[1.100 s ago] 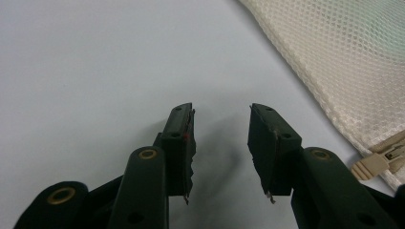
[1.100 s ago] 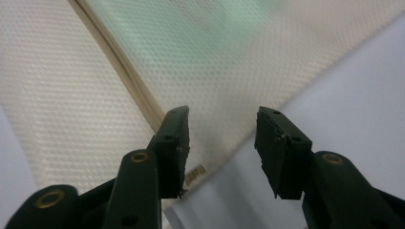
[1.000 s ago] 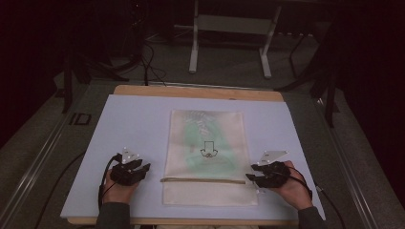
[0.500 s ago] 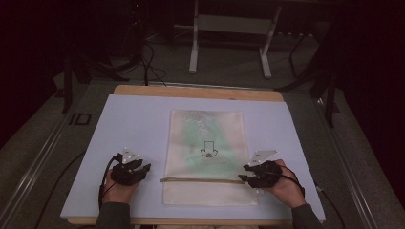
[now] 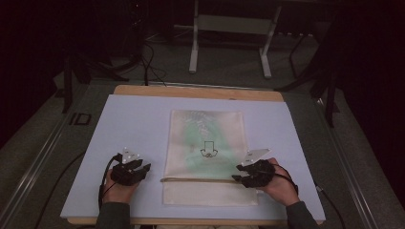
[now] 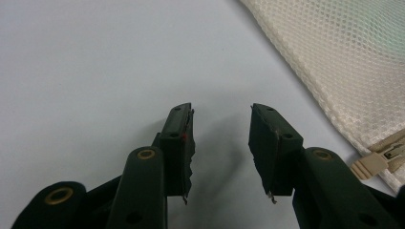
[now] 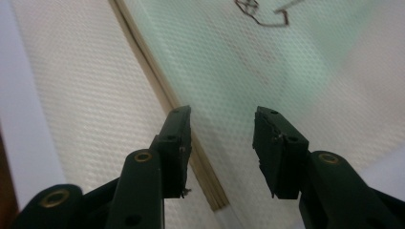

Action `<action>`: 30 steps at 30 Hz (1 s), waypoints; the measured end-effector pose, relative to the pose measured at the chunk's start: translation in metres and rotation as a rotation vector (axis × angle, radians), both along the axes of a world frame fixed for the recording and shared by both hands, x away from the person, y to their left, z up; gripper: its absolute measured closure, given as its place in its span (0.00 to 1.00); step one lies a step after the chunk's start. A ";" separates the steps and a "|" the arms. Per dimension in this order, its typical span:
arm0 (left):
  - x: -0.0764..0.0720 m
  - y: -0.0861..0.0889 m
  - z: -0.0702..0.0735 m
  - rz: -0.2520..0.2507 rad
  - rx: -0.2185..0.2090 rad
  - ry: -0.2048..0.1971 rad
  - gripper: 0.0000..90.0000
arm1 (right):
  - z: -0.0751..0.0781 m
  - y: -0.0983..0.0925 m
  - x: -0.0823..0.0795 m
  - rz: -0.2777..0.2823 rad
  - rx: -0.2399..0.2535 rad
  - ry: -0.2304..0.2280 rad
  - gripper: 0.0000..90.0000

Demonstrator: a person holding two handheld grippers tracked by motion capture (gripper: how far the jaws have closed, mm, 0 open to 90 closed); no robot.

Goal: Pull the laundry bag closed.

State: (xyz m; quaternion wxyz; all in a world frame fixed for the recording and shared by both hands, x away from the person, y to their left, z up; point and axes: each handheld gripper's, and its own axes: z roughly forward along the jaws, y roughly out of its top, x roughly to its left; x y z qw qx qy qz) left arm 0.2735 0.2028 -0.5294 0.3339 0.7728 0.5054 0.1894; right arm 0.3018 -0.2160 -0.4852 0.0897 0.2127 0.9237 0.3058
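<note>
The mesh bag (image 5: 206, 157) lies flat mid-mat, its zipper (image 5: 200, 179) apparently not yet gripped, so the work seems barely begun. The right gripper (image 5: 237, 178) hovers spread and empty over the zipper's end; the left gripper (image 5: 144, 168), also spread and empty, rests just beside the bag.

We are holding the right claw (image 7: 222, 150) over the mesh bag (image 7: 90, 95), its jaws standing wide apart with nothing between them. The bag's zipper strip (image 7: 165, 98) is running diagonally beneath the left jaw. A green tint and a dark printed outline (image 7: 262, 14) are showing through the mesh.
</note>
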 end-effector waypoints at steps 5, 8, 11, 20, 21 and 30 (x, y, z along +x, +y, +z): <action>0.000 0.000 0.000 0.003 -0.001 -0.003 0.66 | 0.002 0.011 0.002 0.028 0.001 0.011 0.65; 0.000 0.000 0.001 0.004 -0.002 -0.003 0.67 | 0.002 0.016 0.003 0.043 -0.001 0.007 0.66; 0.000 0.000 0.001 0.004 -0.003 -0.004 0.67 | 0.002 0.021 0.003 0.056 -0.003 0.007 0.65; 0.000 0.001 0.001 0.005 -0.005 -0.004 0.66 | 0.004 0.033 0.006 0.086 -0.001 0.013 0.65; 0.000 0.000 0.001 0.004 -0.005 -0.005 0.66 | 0.004 0.034 0.006 0.090 -0.002 0.010 0.65; 0.000 0.000 0.001 -0.001 -0.002 -0.005 0.66 | 0.003 0.049 0.007 0.127 -0.012 0.021 0.66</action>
